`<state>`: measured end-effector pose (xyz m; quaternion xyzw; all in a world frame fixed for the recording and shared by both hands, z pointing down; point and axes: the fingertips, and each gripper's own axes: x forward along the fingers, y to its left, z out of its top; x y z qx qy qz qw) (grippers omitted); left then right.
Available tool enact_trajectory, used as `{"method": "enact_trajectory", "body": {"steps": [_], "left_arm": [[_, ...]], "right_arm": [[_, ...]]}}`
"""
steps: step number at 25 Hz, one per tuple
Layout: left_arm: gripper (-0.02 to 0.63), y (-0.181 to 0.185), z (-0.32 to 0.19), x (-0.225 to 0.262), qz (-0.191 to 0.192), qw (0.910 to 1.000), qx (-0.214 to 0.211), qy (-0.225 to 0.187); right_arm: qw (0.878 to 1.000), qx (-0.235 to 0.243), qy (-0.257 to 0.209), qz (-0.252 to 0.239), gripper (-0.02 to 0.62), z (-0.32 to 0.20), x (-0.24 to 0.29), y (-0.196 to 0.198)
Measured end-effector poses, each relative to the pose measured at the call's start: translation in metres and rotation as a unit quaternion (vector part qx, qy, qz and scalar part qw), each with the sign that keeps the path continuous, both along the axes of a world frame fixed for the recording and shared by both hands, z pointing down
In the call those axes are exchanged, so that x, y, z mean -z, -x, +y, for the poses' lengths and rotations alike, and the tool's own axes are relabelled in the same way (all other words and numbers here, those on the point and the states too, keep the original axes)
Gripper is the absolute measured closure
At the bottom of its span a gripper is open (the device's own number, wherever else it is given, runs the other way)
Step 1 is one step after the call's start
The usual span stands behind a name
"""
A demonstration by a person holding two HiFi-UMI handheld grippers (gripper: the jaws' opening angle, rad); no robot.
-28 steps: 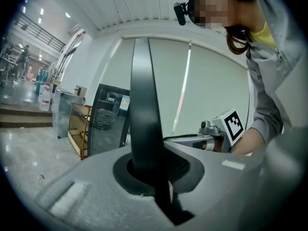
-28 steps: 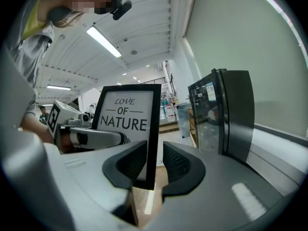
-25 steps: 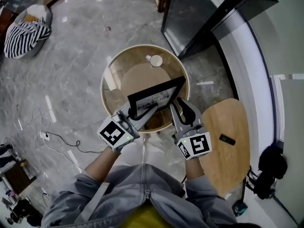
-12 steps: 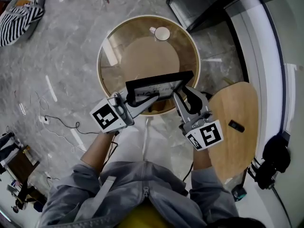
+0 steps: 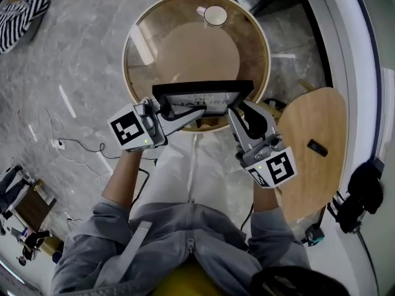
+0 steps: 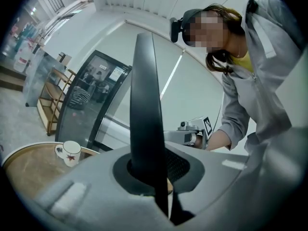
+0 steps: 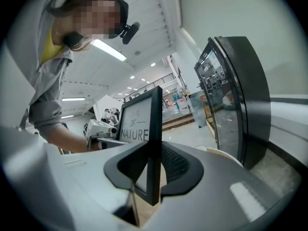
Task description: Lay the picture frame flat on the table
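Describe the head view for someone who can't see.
A person holds a black picture frame over the near edge of a round table, left tool clamped on one side, right tool closing its jaws on the other. A cup sits far back.

A: What is sitting at twelve o'clock in the head view?
B: A white mug (image 5: 215,15) with a red motif is standing upright there, its handle pointing toward nine o'clock.
A: And at three o'clock?
B: A light wooden oval tabletop (image 5: 308,165) is showing, with a small black oblong item (image 5: 317,147) lying on it.
A: What is lying lower down?
B: A grey marble floor (image 5: 80,60) is spreading across nine o'clock, and a black-and-white striped bundle (image 5: 24,8) is lying at eleven o'clock.
A: And in the right gripper view?
B: A tall dark glass-fronted cabinet (image 7: 236,100) is standing at three o'clock.
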<state>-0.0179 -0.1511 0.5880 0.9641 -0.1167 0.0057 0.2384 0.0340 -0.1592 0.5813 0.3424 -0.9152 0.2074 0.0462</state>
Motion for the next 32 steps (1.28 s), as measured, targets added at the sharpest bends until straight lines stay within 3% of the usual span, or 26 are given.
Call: {"method": "enact_trajectory", "body": {"steps": [5, 10, 14, 17, 20, 22, 24, 32], "left_arm": [[0.565, -0.004, -0.002, -0.009, 0.009, 0.9991, 0.025, 0.035], [0.451, -0.007, -0.007, -0.022, 0.005, 0.9961, 0.06, 0.065], [0.405, 0.007, -0.015, -0.041, 0.004, 0.9864, 0.125, 0.107], [0.405, 0.019, -0.019, -0.062, 0.003, 0.9735, 0.171, 0.152], [0.407, 0.023, -0.014, -0.081, -0.007, 0.9672, 0.177, 0.182], [0.414, 0.025, -0.01, -0.092, -0.013, 0.9653, 0.18, 0.189], [0.522, 0.027, -0.006, -0.1, -0.024, 0.9649, 0.178, 0.192], [0.526, 0.024, -0.015, -0.139, -0.079, 0.9611, 0.165, 0.207]], "right_arm": [[0.999, -0.03, -0.007, 0.024, 0.514, 0.005, -0.006, -0.009], [0.998, -0.059, -0.002, 0.033, 0.514, 0.007, -0.015, -0.026], [0.996, -0.077, 0.011, 0.04, 0.514, 0.008, -0.026, -0.034], [0.995, -0.091, 0.022, 0.044, 0.514, 0.009, -0.038, -0.043], [0.993, -0.104, 0.037, 0.045, 0.513, 0.01, -0.05, -0.049], [0.992, -0.109, 0.045, 0.047, 0.514, 0.01, -0.058, -0.05], [0.991, -0.113, 0.053, 0.048, 0.514, 0.011, -0.066, -0.05], [0.983, -0.141, 0.114, 0.042, 0.512, 0.005, -0.117, -0.057]]}}
